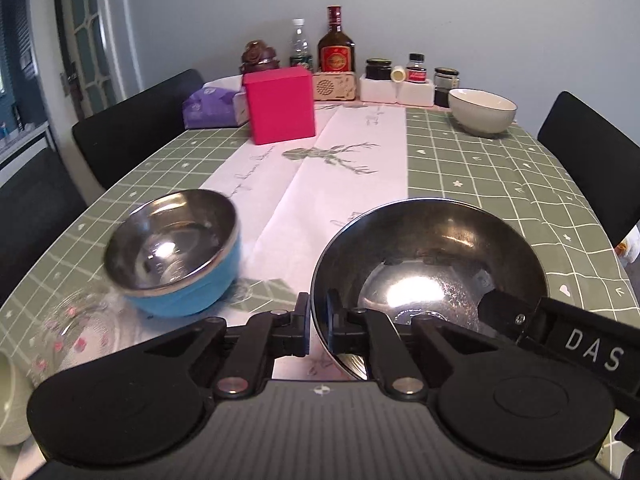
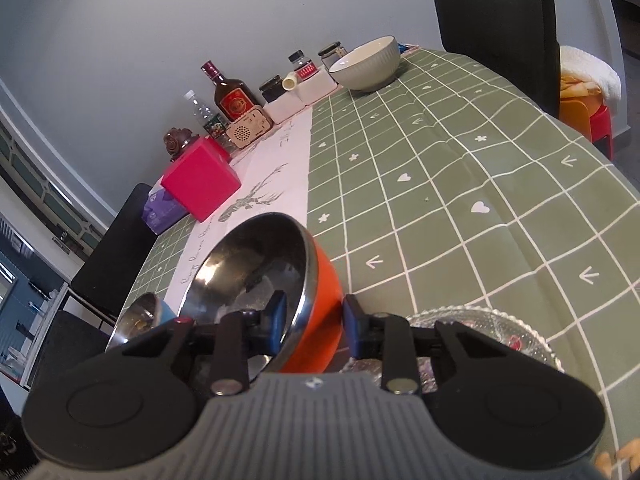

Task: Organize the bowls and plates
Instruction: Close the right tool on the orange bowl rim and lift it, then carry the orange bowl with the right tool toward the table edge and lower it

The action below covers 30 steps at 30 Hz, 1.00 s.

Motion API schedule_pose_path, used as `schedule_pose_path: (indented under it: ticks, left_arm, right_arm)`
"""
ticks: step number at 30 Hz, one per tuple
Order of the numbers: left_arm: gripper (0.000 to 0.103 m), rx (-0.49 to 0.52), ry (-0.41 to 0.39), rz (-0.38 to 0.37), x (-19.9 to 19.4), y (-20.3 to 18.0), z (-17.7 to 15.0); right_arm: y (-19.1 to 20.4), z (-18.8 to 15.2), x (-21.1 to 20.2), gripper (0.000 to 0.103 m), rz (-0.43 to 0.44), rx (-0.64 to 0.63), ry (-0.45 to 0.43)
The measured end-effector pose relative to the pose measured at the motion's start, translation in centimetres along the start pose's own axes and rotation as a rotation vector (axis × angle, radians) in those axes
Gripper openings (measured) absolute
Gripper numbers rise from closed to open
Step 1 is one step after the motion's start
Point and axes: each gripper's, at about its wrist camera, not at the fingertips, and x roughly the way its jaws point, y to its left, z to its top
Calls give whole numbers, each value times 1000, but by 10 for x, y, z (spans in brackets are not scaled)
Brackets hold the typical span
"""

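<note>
A steel bowl with an orange outside (image 1: 428, 264) (image 2: 324, 280) sits near the table's front edge. My left gripper (image 1: 318, 320) is shut on its near rim, one finger outside the rim and one inside. My right gripper (image 2: 314, 316) grips the bowl's wall from the other side, one pad inside and one against the orange outside; its finger (image 1: 500, 310) shows inside the bowl. A blue steel bowl (image 1: 172, 252) (image 2: 144, 316) stands just to the left. A white ceramic bowl (image 1: 482, 110) (image 2: 366, 64) stands at the far right.
A patterned glass dish (image 1: 72, 328) (image 2: 480, 328) lies at the front. A pink box (image 1: 280, 104), a purple tissue pack (image 1: 212, 106), bottles (image 1: 336, 40) and jars (image 1: 378, 68) line the far edge. Black chairs (image 1: 136, 120) (image 2: 496, 36) flank the green checked tablecloth (image 2: 460, 200).
</note>
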Motion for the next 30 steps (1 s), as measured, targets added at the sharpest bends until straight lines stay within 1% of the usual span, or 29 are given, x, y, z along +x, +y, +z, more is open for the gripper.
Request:
schedule_pose_path:
  ticks: [5, 8, 11, 13, 15, 18, 20, 22, 25, 28, 30]
  left_arm:
    - [8, -14, 33, -13, -27, 25, 0]
    - [8, -11, 38, -34, -46, 46, -2]
    - [8, 15, 21, -41, -71, 70, -6]
    - [8, 46, 16, -41, -87, 86, -11]
    - [10, 86, 41, -21, -103, 97, -19]
    - [10, 93, 74, -20, -126, 119, -28]
    - [10, 94, 84, -43, -142, 135, -35]
    - [9, 101, 102, -76, -156, 150, -44]
    - [9, 85, 175, -133, -175, 172, -63]
    - [9, 94, 193, -185, -196, 190, -91]
    - [9, 96, 209, -211, -206, 200, -111]
  right_arm:
    - [19, -8, -26, 29, -3, 55, 1]
    - [40, -16, -43, 29, -8, 1, 11]
    - [52, -28, -63, 29, 30, 32, 26]
    - [62, -39, -76, 28, 47, 27, 42]
    - [76, -50, -89, 27, 54, 11, 54]
    - [99, -72, -114, 27, 46, -12, 71]
    - [110, -86, -129, 27, 42, -10, 92]
    - [121, -101, -147, 27, 28, -36, 114]
    - [131, -127, -172, 27, -10, -60, 168]
    - [135, -162, -200, 27, -23, -105, 166]
    - [131, -188, -216, 27, -28, -96, 177]
